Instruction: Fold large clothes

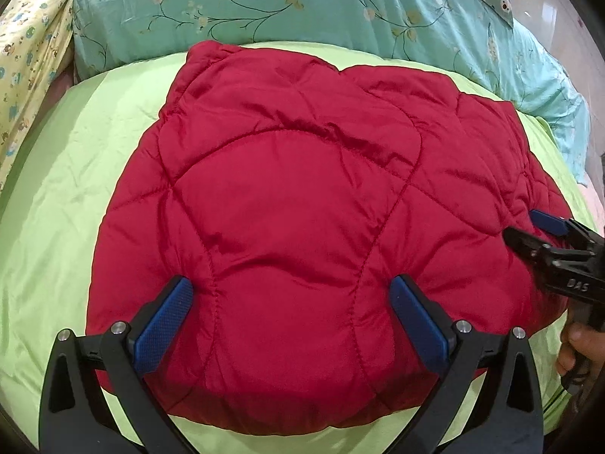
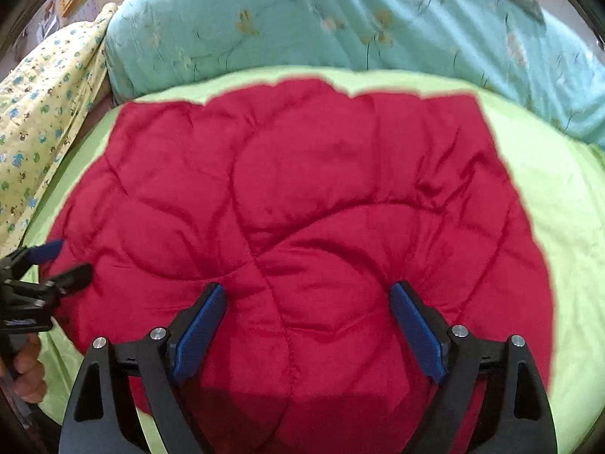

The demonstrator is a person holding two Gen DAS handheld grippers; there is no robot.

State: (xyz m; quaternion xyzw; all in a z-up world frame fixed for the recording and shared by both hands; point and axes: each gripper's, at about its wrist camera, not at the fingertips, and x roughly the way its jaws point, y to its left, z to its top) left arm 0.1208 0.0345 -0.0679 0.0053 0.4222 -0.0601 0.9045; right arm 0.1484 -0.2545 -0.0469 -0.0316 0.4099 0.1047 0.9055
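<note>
**Red quilted garment lay folded on the green sheet, both tools spread above it**

The red quilted garment (image 1: 302,196) lay as a puffy, roughly square bundle in the middle of the green sheet (image 1: 75,174), its far edge near the teal floral quilt (image 1: 264,3), with a yellow patterned cloth (image 1: 26,56) off to the left.

The left gripper (image 1: 291,306) stood over the bundle's near edge with its jaws spread wide, the blue pads resting against or just above the padding and holding nothing. The right gripper (image 2: 308,314) was likewise wide open and empty over the near right part; in the left view it reached in from the side, a hand (image 1: 574,348) on its handle.

Judging from this, the step was pressing or re-gripping for another fold. To do it well, both tools should have taken the near edge together, pinching all layers, since the slippery padding would spring back and slide apart.
</note>
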